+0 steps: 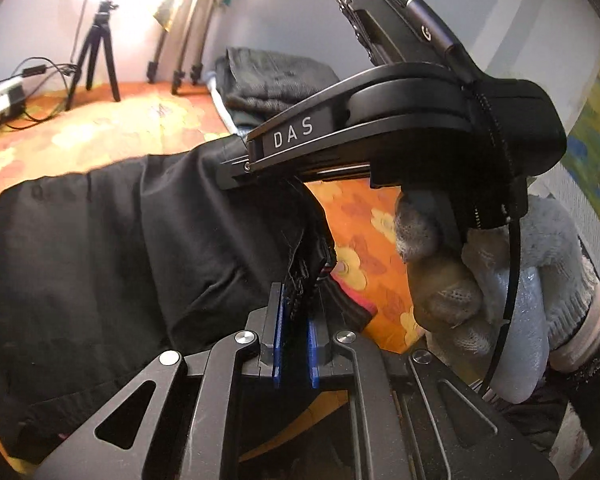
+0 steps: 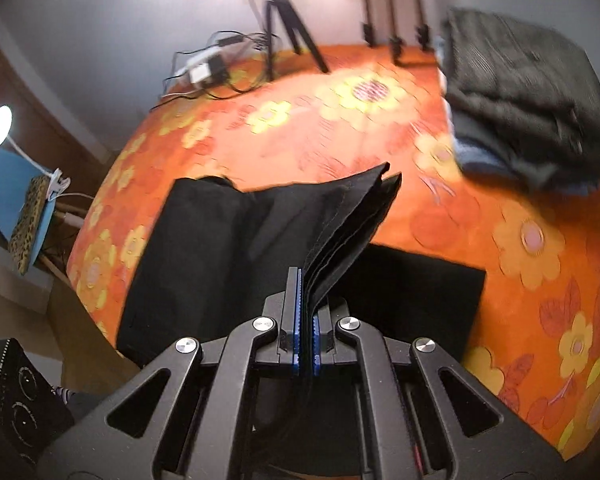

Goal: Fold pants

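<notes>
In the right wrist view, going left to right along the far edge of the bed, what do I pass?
Tangle of cables → black tripod → stack of folded clothes, all beyond the black pants pinched by the right gripper.

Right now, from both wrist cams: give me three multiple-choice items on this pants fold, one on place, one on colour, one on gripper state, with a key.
1. Where does the pile of folded clothes lie?
A. on the bedspread, beyond the pants
B. on the blue chair
C. under the tripod

2. What colour are the pants?
A. grey
B. black
C. blue

3. How does the right gripper stand?
A. open above the cloth
B. shut on nothing
C. shut on the pants

Key:
1 A: the pile rests on the orange flowered bedspread, farther back than the pants.
2 B: the cloth is black in both views.
3 C: several layers of black cloth run between its blue pads; the left gripper pinches a pants edge too.
</notes>
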`<state>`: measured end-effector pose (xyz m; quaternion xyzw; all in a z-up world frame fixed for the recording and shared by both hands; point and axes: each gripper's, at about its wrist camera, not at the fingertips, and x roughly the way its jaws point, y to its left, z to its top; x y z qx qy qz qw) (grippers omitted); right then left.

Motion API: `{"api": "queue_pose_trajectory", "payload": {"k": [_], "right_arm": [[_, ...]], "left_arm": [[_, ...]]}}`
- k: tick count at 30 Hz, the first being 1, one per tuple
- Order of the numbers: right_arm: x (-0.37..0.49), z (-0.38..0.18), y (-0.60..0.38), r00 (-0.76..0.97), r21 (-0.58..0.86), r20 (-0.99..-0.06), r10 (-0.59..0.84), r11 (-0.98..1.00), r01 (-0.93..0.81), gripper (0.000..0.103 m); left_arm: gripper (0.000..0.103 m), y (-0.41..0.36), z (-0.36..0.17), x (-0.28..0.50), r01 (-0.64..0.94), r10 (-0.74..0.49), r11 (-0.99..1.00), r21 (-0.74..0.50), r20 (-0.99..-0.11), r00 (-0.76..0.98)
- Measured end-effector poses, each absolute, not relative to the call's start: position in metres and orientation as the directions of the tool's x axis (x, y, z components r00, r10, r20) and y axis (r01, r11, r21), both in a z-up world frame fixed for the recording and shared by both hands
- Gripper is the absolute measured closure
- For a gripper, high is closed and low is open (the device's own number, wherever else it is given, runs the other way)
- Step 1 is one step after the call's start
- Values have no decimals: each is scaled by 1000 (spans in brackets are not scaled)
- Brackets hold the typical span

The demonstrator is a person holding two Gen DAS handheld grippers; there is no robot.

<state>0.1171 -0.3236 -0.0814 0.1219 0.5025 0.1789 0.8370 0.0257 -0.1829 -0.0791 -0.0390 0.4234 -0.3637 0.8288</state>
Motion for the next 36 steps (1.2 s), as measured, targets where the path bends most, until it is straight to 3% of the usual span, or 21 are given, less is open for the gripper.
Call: {"api": "queue_pose_trajectory", "payload": {"k": [18,22,25,29,32,36], "right_arm": [[122,-146,-367,392,624,-708,588,780,-44,95],[119,-138,-353,408,514,-759,507,852,-103,96],[117,-138,-339,413,414,-803,430,901,-133,96],[114,-135,-333,429,313,-830,357,934,-172,96],[108,-123,-336,471,209,-841,265,963,-170,76],[97,-93,-345,589,152,-780,212,977,-150,74]], "left_arm": [[95,-198,-111,15,622,-580,731,-280,-736,350],[95,-200,-113,13,629,-585,720,-293,-744,323],[82,-200,-113,10,630,-610,694,-349,-750,256],[75,-185,-102,0,629,-620,682,-373,-751,227],[72,-158,-87,-3,601,-637,695,-394,-725,260],[72,-111,-75,15,524,-611,759,-386,-699,372]]}}
